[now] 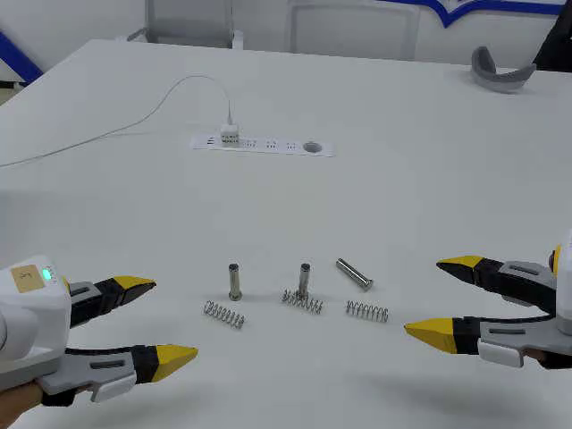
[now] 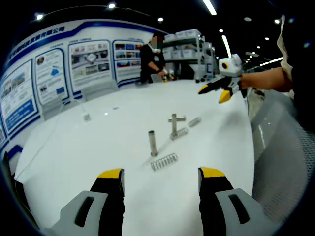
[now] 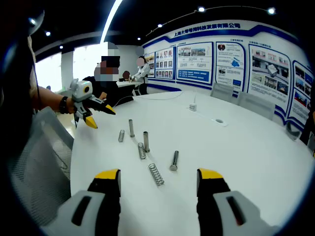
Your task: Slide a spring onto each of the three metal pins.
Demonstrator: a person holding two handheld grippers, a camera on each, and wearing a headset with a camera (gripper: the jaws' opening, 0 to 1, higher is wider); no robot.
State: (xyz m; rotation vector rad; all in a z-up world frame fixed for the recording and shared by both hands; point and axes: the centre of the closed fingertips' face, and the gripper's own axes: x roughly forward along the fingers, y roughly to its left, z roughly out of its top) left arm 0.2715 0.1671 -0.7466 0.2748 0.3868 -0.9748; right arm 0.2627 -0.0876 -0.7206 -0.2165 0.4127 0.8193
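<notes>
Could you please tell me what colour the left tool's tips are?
Yellow, on the left tool; its tips show clearest in the head view.

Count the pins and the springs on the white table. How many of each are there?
Metal pins: 3 (2 standing, 1 lying down)
Springs: 3
Total: 6
</notes>
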